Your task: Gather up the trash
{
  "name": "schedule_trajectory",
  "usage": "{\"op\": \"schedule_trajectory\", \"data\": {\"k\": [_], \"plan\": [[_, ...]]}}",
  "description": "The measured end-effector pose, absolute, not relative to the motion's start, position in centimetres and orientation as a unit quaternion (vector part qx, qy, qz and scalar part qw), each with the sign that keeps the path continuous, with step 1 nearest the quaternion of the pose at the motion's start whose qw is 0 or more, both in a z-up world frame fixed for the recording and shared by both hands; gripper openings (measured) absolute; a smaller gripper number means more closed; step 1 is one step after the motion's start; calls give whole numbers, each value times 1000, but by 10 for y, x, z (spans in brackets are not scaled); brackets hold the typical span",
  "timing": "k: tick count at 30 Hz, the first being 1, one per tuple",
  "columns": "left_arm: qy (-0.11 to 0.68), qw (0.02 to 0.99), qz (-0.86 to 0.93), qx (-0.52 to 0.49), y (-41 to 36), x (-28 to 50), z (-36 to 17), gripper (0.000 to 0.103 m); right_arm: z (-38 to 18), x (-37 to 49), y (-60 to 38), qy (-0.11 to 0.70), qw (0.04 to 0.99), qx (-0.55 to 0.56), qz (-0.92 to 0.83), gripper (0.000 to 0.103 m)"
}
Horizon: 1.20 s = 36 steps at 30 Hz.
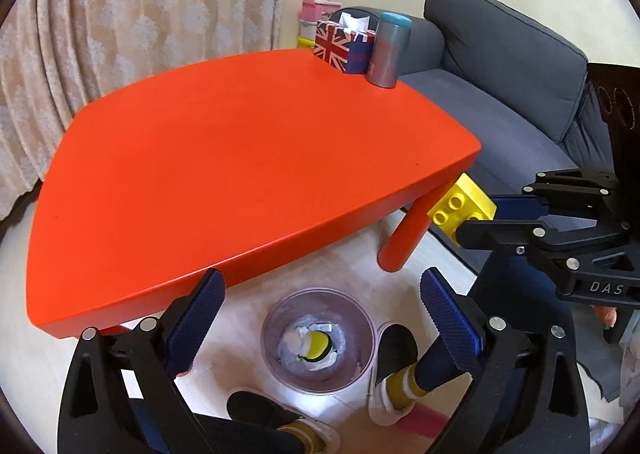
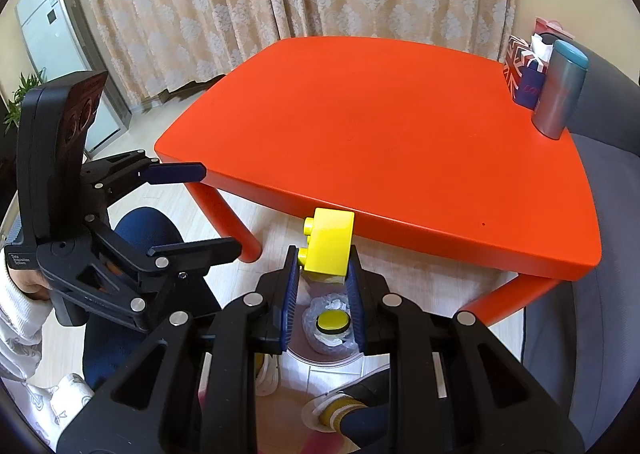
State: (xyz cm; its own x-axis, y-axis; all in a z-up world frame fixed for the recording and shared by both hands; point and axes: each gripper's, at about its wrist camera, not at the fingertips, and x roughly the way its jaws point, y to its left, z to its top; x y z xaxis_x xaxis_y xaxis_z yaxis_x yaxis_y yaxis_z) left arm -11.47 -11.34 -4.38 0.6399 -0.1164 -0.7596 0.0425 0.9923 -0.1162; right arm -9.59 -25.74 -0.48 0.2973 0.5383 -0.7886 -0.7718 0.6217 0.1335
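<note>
Trash bin (image 2: 320,350) sits on the floor right under our right gripper (image 2: 322,286), whose jaws are clenched on the yellow block (image 2: 330,246). Left gripper (image 1: 320,318) hangs spread wide, holding nothing. We'd centre over the rim before letting go.

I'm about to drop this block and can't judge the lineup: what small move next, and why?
Probably open the right gripper: its jaws clamp the yellow block, and the right wrist view shows the clear bin directly beneath. The open left gripper holds nothing.

Bright, even daylight — sharp, fisheye-warped edges
</note>
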Motion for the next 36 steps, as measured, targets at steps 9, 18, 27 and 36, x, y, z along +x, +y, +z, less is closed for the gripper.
{"op": "schedule_trajectory", "data": {"k": [9,18,27,36], "plan": [[420,906,-38,-46,-110,-118,-40,95,-5,-97,-257,425,793,-138,414,23],[410,910,-32,-56,-100,-126,-33,95,-6,-98,-254,427,792,-140,413,23],[409,910,-21,-60,-87,-130,-30,95,-9,-93,-247,428,787,-140,422,33],[411,909,-16,-63,-84,-132,-31,95,-9,-88,-253,428,800,-123,401,97]]}}
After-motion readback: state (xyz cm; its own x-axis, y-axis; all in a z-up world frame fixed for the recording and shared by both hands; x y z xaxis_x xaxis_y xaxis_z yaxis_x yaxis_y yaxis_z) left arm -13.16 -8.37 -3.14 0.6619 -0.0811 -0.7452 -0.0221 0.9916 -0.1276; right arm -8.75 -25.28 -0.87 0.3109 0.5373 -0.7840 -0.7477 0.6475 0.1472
